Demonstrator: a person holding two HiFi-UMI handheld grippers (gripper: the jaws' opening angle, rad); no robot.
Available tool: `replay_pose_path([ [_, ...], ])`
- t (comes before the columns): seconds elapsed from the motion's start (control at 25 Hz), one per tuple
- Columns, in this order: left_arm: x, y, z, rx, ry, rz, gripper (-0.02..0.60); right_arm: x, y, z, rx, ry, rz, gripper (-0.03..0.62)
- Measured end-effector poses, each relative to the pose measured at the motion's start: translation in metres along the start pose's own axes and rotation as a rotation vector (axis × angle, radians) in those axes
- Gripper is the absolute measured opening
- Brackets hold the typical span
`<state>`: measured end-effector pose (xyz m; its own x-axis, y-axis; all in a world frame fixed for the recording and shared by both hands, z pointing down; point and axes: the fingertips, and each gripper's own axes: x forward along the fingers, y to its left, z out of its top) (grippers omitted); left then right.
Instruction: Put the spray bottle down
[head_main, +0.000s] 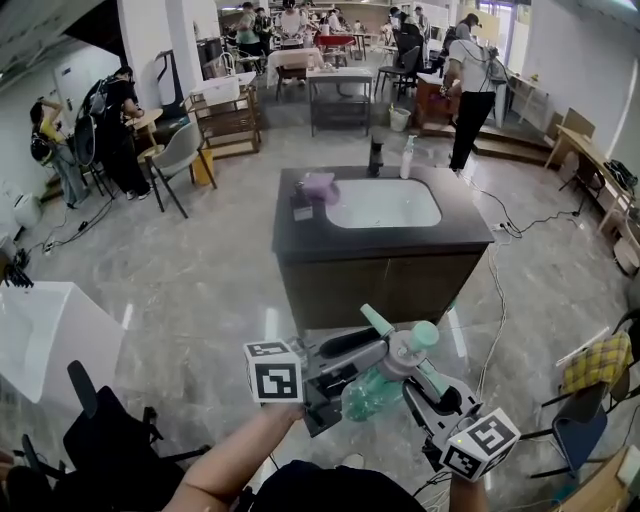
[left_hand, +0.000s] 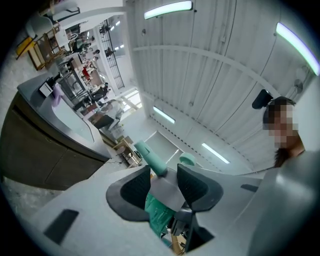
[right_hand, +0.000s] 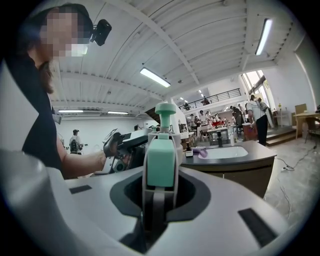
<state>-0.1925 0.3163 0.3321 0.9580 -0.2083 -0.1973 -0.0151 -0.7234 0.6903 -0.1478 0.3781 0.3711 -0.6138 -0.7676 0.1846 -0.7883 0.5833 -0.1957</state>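
Holding the spray bottle (head_main: 375, 392) in the air between both hands, the person stood well apart from the dark tabletop (head_main: 300, 240), with bare grey floor (head_main: 200, 290) between. The bottle was not on any surface. It hung low and near, with its teal body toward the person and its grey head with the mint nozzle pointing away, to the far left.

The right tongs (head_main: 418, 368) were clamped on the mint trigger part of the head, which filled the gap between the pads in the right gripper view. The left tongs (head_main: 350, 375) stood wide around the grey head from the other side, and their pads seemed to lie against it on both sides.

So both hands were at the bottle already, and the place to set it lay straight ahead and far. I judged that the bottle had to be carried forward and stood upright on a bare part of the tabletop, beside the white sink (head_main: 383, 203). A purple cloth (head_main: 320, 187) and two dispensers already stood there. Several people worked in the far room.
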Motion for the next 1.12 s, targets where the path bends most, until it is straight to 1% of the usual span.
replay_pose_path([
  [0.16,0.025,0.004,-0.011,-0.021,-0.02,0.003,0.155,-0.016,-0.023,-0.003,0.001,0.006,-0.001,0.059],
  [0.28,0.042,0.006,-0.017,-0.029,-0.02,0.018,0.155,-0.026,-0.039,-0.004,-0.004,0.014,-0.014,0.058],
  [0.44,0.058,0.01,-0.026,-0.063,-0.018,0.023,0.153,-0.036,-0.052,-0.007,0.018,0.02,-0.024,0.059],
  [0.56,0.063,0.014,-0.029,-0.06,-0.01,0.018,0.153,-0.037,-0.058,-0.01,0.02,0.014,-0.035,0.059],
  [0.8,0.073,0.029,-0.028,-0.065,0.004,0.009,0.153,-0.031,-0.073,-0.014,0.038,0.014,-0.045,0.059],
  [1.12,0.088,0.055,-0.008,-0.079,-0.006,-0.005,0.153,-0.01,-0.099,-0.004,0.029,0.032,-0.053,0.06],
])
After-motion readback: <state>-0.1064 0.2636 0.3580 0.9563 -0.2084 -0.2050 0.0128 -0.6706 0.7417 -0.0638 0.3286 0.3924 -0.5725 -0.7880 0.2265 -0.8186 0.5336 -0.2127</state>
